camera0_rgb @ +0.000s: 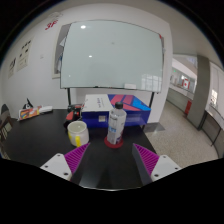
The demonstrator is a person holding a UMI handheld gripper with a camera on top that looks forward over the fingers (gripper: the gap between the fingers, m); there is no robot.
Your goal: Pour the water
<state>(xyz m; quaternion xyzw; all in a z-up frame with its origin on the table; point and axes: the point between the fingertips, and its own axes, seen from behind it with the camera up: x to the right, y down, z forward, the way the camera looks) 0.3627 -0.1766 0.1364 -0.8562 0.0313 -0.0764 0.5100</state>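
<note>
You are looking at a clear plastic water bottle [117, 124] standing upright on the dark table [40, 135], just ahead of the tongs [112, 158] and roughly centred between the two fingers. It is sitting with a red base or cap end [114, 146] at the bottom and a label band around its middle. Expect it to be light to moderately weighted, depending on how full it is; the water level is too hard to read here. Thin plastic like this is likely giving under pressure and can be slippery, so you are better off taking hold around the mid-body, about where the label sits, rather than near the neck, and squeezing only enough to stop it sliding.

The tongs are standing wide apart and holding nothing; the purple pads [80, 158] are showing on both fingers with clear space between them, and the bottle is beyond their tips, not yet within them.

Just beside the bottle, to its left, a yellow cup [77, 133] is sitting on the table, probably the vessel to pour into; you cannot tell whether anything is in it. Behind the bottle a white and blue box [100, 108] is resting, with something pink [122, 99] on it. Farther back a large whiteboard [108, 55] is hanging on the wall.
</note>
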